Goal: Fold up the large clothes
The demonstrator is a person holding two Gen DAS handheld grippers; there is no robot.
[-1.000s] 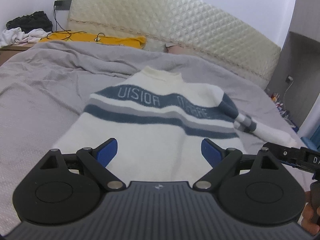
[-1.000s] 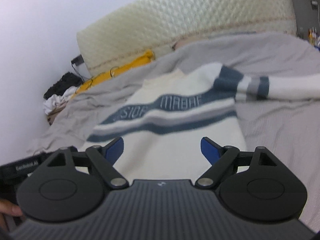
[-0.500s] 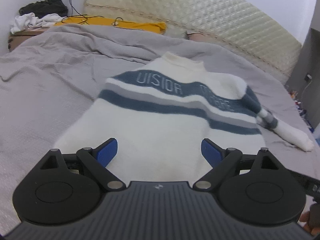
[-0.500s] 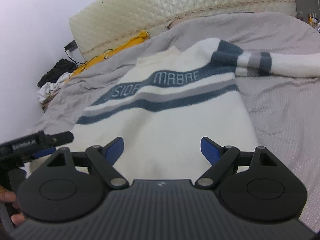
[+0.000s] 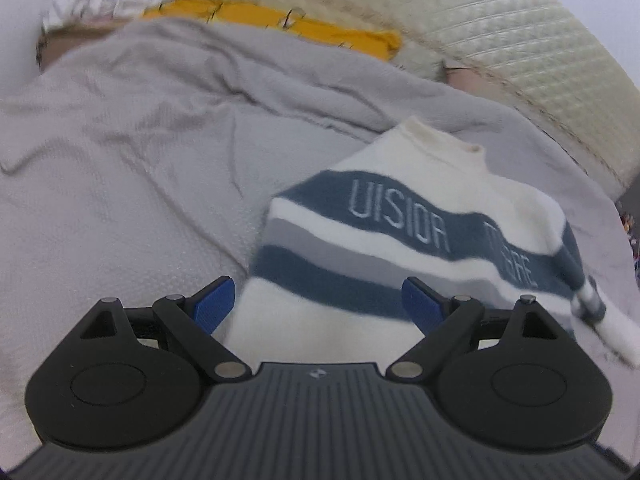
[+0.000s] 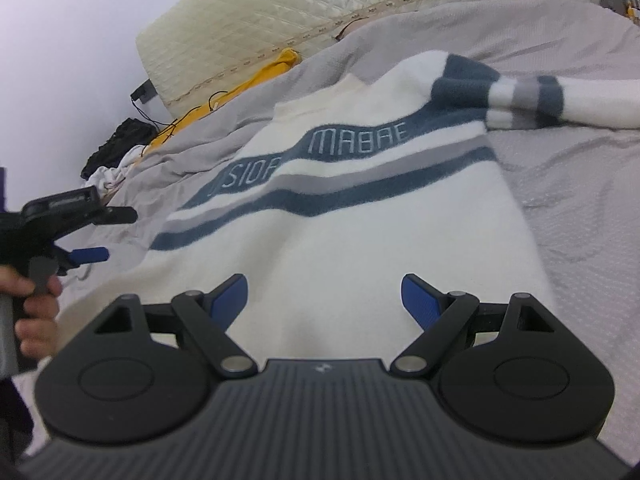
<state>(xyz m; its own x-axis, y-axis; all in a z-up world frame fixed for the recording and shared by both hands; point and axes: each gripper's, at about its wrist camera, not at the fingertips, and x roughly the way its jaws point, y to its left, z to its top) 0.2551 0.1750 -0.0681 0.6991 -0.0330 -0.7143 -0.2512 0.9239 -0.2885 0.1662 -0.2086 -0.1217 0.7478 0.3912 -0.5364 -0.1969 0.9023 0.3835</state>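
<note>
Soft even light; left view blurred, fisheye-bent edges.

The left hand-held gripper (image 5: 316, 308), jaws wide apart and empty, hangs over the edge of a white, blue-striped sweater (image 5: 400, 240) spread on the grey-covered bed (image 5: 120, 184).

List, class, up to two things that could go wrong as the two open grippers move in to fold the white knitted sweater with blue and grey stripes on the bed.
1. The white knitted sweater with blue and grey stripes lies on a wrinkled grey bedspread; a gripper could pinch both.
2. One striped sleeve lies stretched out sideways; left there, the fold may end lopsided.
</note>
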